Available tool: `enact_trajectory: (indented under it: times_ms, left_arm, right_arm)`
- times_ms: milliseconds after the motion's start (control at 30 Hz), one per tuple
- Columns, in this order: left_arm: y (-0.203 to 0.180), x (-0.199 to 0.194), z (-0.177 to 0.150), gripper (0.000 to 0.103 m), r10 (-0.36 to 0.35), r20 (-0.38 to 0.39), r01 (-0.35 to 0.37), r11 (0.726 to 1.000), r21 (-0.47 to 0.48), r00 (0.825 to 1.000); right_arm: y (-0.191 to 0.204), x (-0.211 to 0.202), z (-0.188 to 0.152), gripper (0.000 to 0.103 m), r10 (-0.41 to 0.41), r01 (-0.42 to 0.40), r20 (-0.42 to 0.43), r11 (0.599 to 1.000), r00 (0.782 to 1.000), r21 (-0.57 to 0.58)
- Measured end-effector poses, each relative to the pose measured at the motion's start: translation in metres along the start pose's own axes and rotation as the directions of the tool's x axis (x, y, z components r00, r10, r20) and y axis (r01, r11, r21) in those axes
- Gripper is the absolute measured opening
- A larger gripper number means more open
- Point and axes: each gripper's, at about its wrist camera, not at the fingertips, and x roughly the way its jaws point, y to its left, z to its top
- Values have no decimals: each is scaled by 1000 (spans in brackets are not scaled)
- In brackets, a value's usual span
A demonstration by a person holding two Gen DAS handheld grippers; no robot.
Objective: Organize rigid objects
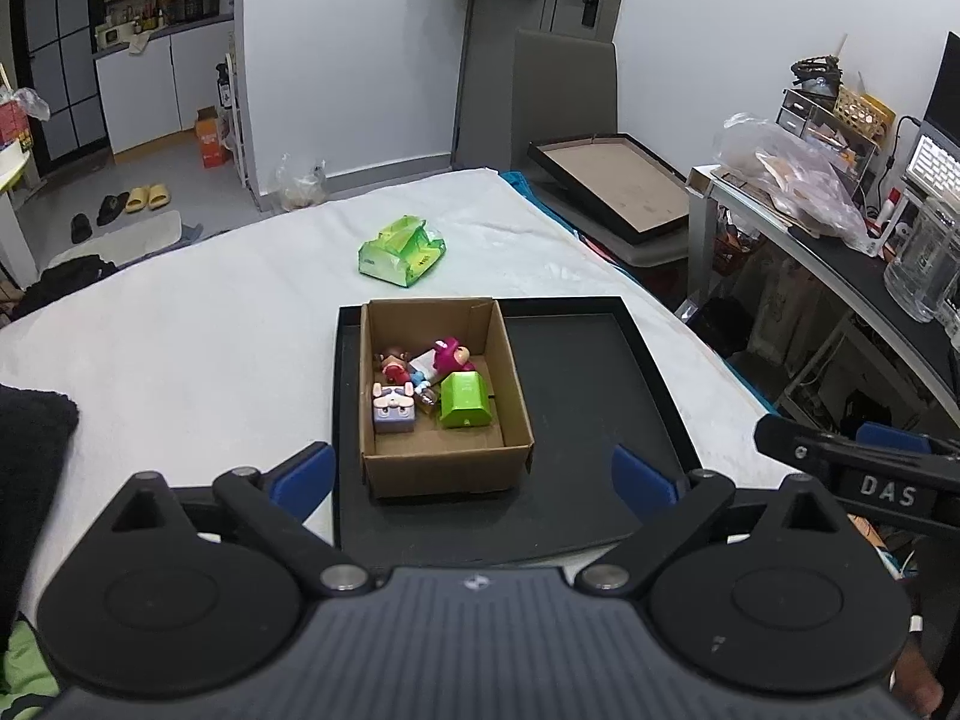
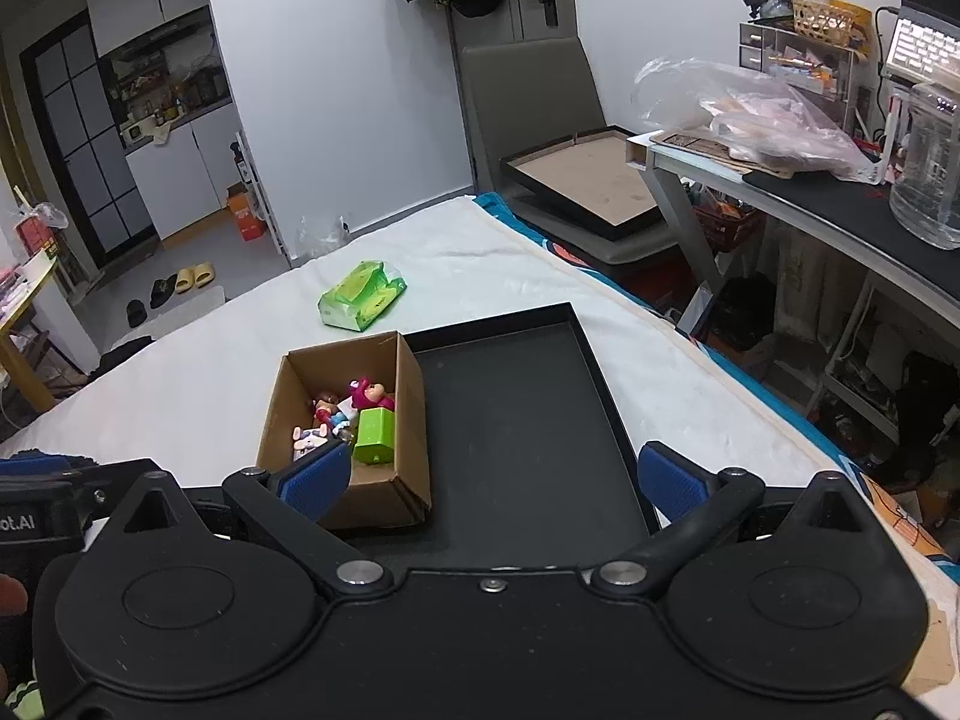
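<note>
A brown cardboard box [image 1: 444, 468] [image 2: 414, 414] stands in the left part of a black tray [image 1: 588, 384] [image 2: 516, 420] on a white-covered bed. Inside the box lie several small toys: a green block [image 1: 465, 401] [image 2: 375, 435], a pink figure [image 1: 449, 355] [image 2: 367, 394], a small doll [image 1: 396, 367] and a lilac rabbit box [image 1: 393, 411]. My left gripper [image 1: 473, 477] hovers open in front of the box, nothing between its blue pads. My right gripper [image 2: 495, 477] is open too, above the tray's near edge, its left pad overlapping the box's corner in view.
A green tissue pack [image 1: 402, 252] [image 2: 360, 294] lies on the bed beyond the tray. To the right stand a chair holding a framed board [image 1: 612, 186] [image 2: 591, 180] and a cluttered desk [image 2: 840, 204]. The other gripper's body [image 1: 870, 468] shows at right.
</note>
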Motion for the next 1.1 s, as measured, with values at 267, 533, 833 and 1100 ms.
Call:
enact_trajectory:
  times_ms: [267,533,833,1100]
  left_arm:
    - [4,-21,-9,99,10,1,-10,1000,-1,1000]
    - [-2,-43,-20,99,12,34,-12,1000,-2,999]
    - [-10,-46,-25,99,28,26,-29,999,38,999]
    - [-7,-48,-30,99,41,23,-42,999,33,999]
  right_arm:
    - [9,-33,-4,103,3,-2,38,999,999,-33]
    - [15,-56,-9,103,6,-3,63,999,998,-52]
    - [20,-59,-18,103,-24,27,57,997,998,-65]
    - [26,-64,-23,103,-7,12,55,996,998,-85]
